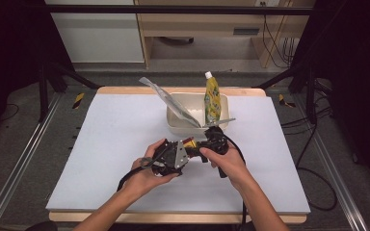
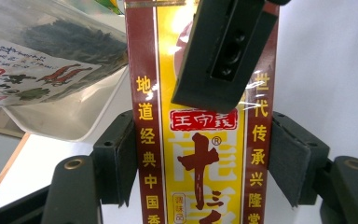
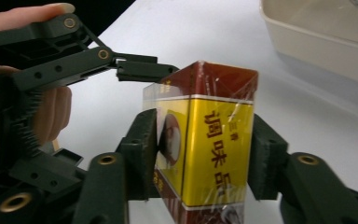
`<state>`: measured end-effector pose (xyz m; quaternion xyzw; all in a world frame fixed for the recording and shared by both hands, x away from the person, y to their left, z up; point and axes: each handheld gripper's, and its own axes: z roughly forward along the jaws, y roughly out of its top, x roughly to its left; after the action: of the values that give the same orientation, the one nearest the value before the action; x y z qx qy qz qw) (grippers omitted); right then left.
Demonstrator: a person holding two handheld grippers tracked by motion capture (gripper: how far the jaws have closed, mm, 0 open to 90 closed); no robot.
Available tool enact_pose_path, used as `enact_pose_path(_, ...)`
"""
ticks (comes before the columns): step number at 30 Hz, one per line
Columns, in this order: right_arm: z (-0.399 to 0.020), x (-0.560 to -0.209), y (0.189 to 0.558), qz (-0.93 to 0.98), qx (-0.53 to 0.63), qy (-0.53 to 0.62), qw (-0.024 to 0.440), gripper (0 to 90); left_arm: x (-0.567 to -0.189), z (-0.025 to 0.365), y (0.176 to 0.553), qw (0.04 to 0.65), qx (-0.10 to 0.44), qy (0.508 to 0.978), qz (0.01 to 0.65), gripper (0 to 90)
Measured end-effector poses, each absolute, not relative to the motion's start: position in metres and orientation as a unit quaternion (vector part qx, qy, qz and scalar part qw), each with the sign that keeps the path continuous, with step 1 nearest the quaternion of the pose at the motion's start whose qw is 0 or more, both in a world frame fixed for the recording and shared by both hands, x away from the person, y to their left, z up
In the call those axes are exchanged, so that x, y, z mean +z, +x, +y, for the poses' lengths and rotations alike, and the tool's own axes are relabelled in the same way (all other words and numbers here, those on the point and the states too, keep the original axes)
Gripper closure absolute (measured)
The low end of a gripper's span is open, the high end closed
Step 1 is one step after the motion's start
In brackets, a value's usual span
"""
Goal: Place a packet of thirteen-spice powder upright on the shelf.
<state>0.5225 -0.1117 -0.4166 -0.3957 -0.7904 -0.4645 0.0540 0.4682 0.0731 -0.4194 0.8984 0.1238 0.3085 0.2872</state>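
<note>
A red and yellow box (image 3: 205, 154) of seasoning, wrapped in clear film, is held above the white bench (image 1: 115, 139) between the two grippers, just in front of a cream tub (image 1: 173, 122). The left gripper (image 2: 200, 158) has its fingers (image 2: 121, 158) pressed against the box's two long edges, clamping it. The right gripper (image 3: 205, 158) has its fingers (image 3: 142, 154) on either side of the box's other end; they look touching or almost touching its sides, and whether they press I cannot tell. In the tub stand a yellow squeeze pouch (image 1: 212, 98) with a white cap and a clear packet (image 1: 171, 101) leaning out over the rim.
</note>
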Motion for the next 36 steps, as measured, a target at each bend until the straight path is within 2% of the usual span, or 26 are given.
enact_pose_path(4,-0.112,-0.416,0.522,-0.791,-0.467,-0.392,0.054,57.4,-0.420,0.074,0.470,0.289,0.306,0.898,0.127,32.0)
enact_pose_path(8,-0.114,-0.414,0.522,-0.782,-0.480,-0.391,0.069,66.2,-0.421,0.076,0.471,0.296,0.300,0.897,0.132,32.0)
enact_pose_path(14,-0.115,-0.410,0.521,-0.783,-0.475,-0.397,0.059,68.1,-0.420,0.076,0.472,0.311,0.294,0.893,0.140,29.6)
enact_pose_path(16,-0.117,-0.407,0.519,-0.787,-0.468,-0.401,0.035,68.2,-0.418,0.079,0.471,0.322,0.288,0.890,0.149,21.9)
enact_pose_path(20,-0.130,-0.398,0.515,-0.779,-0.464,-0.421,0.001,68.2,-0.413,0.091,0.470,0.327,0.280,0.888,0.164,13.8)
enact_pose_path(28,-0.168,-0.363,0.502,-0.756,-0.446,-0.472,-0.078,68.2,-0.418,0.127,0.474,0.314,0.270,0.885,0.216,7.6)
enact_pose_path(36,-0.196,-0.331,0.500,-0.758,-0.389,-0.503,-0.148,68.2,-0.429,0.175,0.472,0.307,0.264,0.876,0.260,7.6)
